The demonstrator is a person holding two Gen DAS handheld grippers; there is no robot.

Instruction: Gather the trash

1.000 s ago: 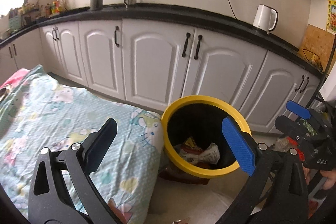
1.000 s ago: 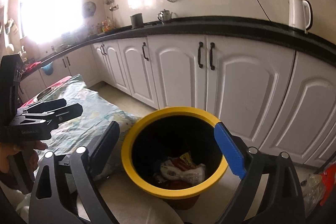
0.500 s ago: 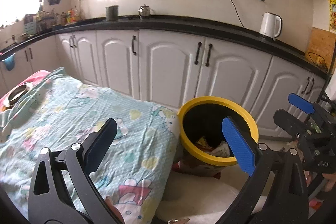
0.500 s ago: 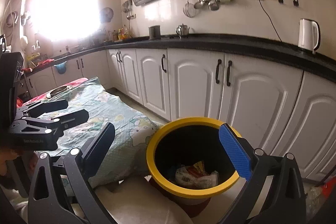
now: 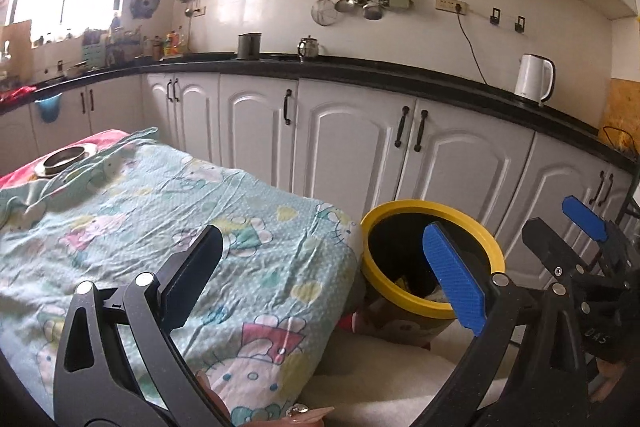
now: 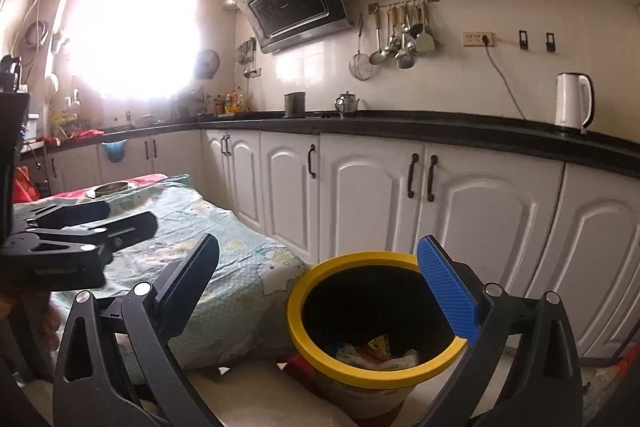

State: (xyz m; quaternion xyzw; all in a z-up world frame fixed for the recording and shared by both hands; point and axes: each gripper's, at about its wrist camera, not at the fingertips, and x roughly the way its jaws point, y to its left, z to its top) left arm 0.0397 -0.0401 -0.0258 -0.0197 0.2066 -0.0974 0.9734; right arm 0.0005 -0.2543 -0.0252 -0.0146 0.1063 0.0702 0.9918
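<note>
Trash (image 6: 378,353), crumpled wrappers in white, red and yellow, is lying at the bottom of a round black bin with a yellow rim (image 6: 316,351), which I am using as my landmark. I am seeing the bin standing on the pale floor, just in front of the white cabinet doors (image 6: 370,203) and right beside the corner of a table draped in a mint cartoon-print cloth (image 5: 168,211).

Left gripper (image 5: 324,277) is hovering above the cloth edge next to the bin, jaws spread wide, nothing between them; its blue pad (image 5: 454,277) is overlapping the bin's rim in the left wrist view. Right gripper (image 6: 320,285) is hanging over the bin's mouth, jaws likewise released and empty, blue pad (image 6: 448,293) sitting over the far rim.

I am noting a round metal dish (image 5: 66,157) resting on the cloth, well apart from the bin, at the far end. A white electric kettle (image 6: 574,101) is standing on the black countertop (image 6: 400,125) behind the bin.
</note>
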